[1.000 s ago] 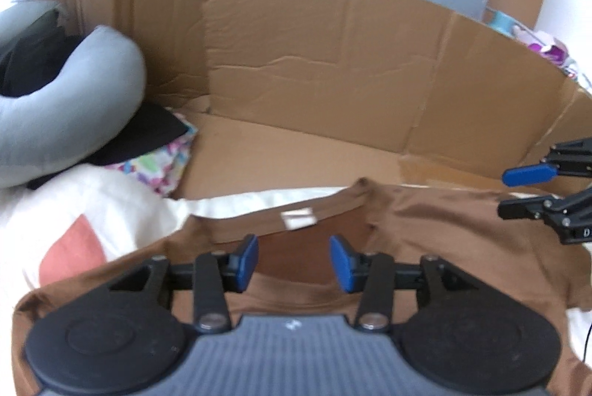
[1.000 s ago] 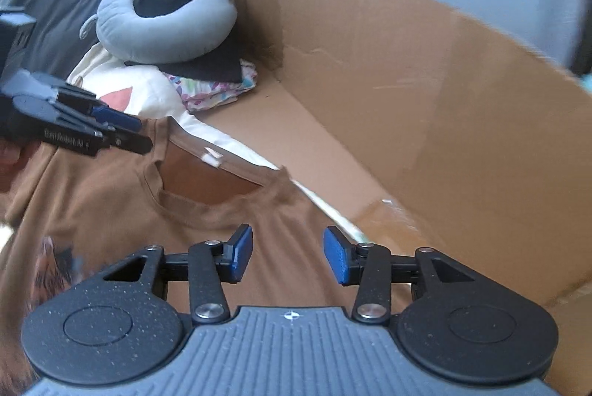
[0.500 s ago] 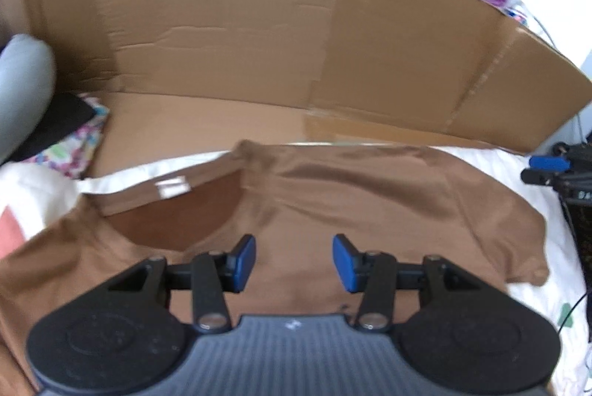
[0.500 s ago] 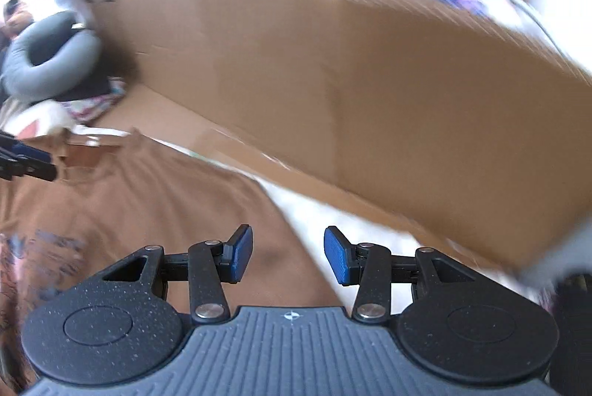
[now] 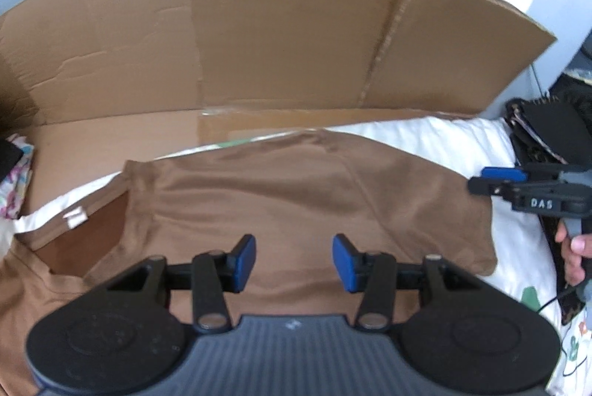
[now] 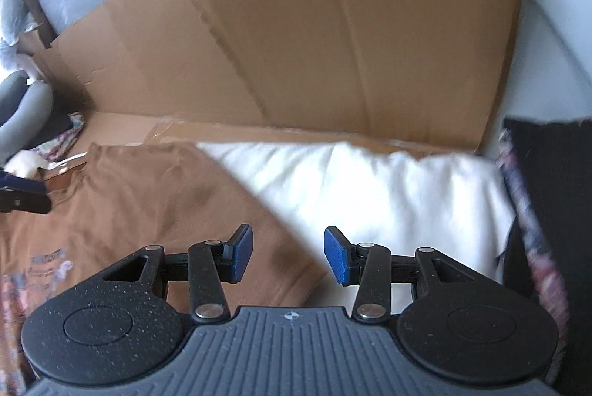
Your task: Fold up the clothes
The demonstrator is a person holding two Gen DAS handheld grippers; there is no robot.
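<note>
Brown shirt [image 5: 303, 196] lies flat on the white bed [image 6: 370, 189] before the cardboard [image 5: 281, 33], so each hand-held gripper, left [image 5: 294, 257] and right [image 6: 288, 253], both part-open and empty, should pinch the sleeve [image 5: 444, 211] edge cleanly, lifting only one layer, then fold it inward.

white bed [image 6: 370, 181] with a brown tee [image 5: 296, 196] spread flat on it, neck to the left, one sleeve reaching right. flattened cardboard [image 5: 259, 37] sits along the far edge, partly lying on the bed, partly standing up. grey neck pillow [image 6: 22, 100] far left, dark bag [image 5: 547, 133] at the right edge.
</note>
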